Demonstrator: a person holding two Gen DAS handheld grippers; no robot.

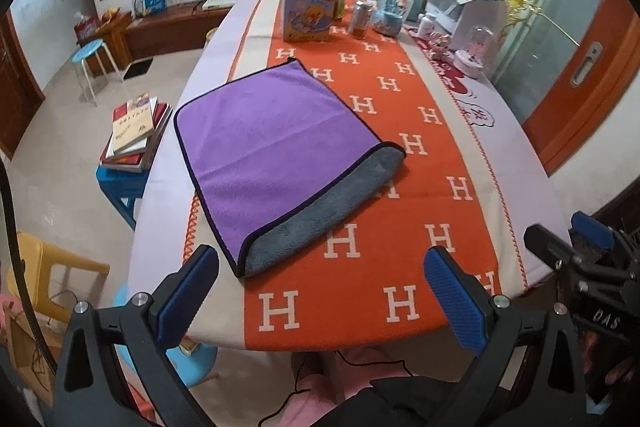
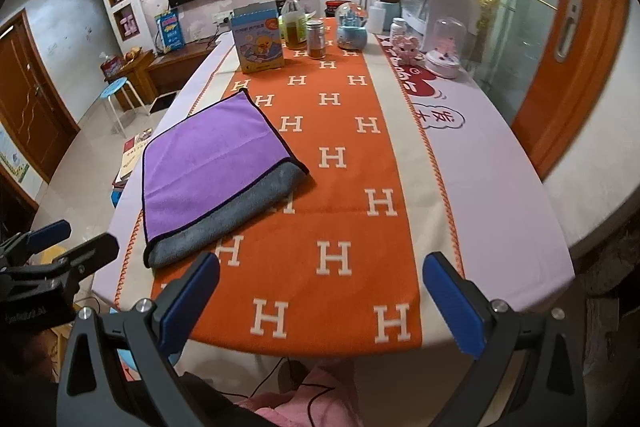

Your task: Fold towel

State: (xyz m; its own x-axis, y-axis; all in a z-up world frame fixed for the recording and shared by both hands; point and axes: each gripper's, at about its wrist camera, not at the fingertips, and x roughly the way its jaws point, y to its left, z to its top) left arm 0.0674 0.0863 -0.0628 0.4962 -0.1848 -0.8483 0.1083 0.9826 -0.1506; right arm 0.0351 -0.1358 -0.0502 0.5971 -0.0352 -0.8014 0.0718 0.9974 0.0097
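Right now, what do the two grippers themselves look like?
Both match. The left gripper and right gripper each have a black angular frame with triangular cutouts, silver bolts at the joints, and two flat fingers faced with textured blue pads. The right gripper's body carries white lettering, seen from the left wrist. A thin black cable trails below. No sleeves are clearly visible.

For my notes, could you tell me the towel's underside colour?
Grey underside, purple top; clearest in left wrist view.

We see the left gripper (image 1: pixel 320 291) and right gripper (image 2: pixel 322 297) built alike: black angular frames with triangular cut-outs, silver round screws, and textured blue pads (image 1: pixel 456 301) on the fingers. White "DAS" lettering marks one black body. A thin black cable (image 1: pixel 360 357) trails over pink clothing (image 2: pixel 316 387).
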